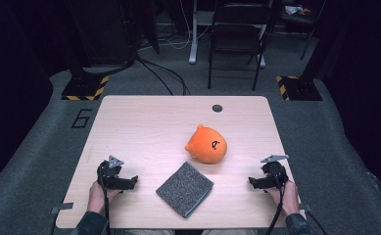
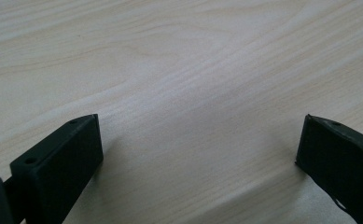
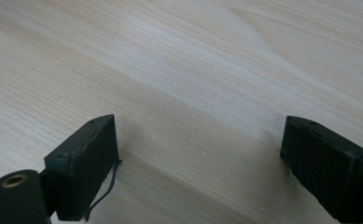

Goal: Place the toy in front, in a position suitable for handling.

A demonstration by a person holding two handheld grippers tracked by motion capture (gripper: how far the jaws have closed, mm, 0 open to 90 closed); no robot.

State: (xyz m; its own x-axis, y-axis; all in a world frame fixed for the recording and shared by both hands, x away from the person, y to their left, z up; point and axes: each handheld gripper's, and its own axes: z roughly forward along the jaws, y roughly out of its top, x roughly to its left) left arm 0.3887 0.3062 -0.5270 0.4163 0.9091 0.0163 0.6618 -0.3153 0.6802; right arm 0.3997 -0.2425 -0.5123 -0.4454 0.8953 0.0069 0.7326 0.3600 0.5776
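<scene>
An orange plush toy [image 1: 206,144] with a small face lies on the pale wooden table [image 1: 144,122], right of centre. Just in front of it a grey speckled sponge pad [image 1: 184,189] lies flat. My left gripper [image 1: 131,182] rests low at the table's front left, held by a hand, tips pointing right toward the pad. My right gripper [image 1: 253,183] sits at the front right, tips pointing left. In the left gripper view my left gripper [image 2: 200,140] stands open over bare wood. In the right gripper view my right gripper [image 3: 200,140] is likewise open with nothing between its jaws.
A dark round hole [image 1: 217,108] sits near the table's far edge. Beyond the table a black chair [image 1: 237,34] and cables lie on the grey floor, with yellow-black striped bases [image 1: 83,88] at both sides.
</scene>
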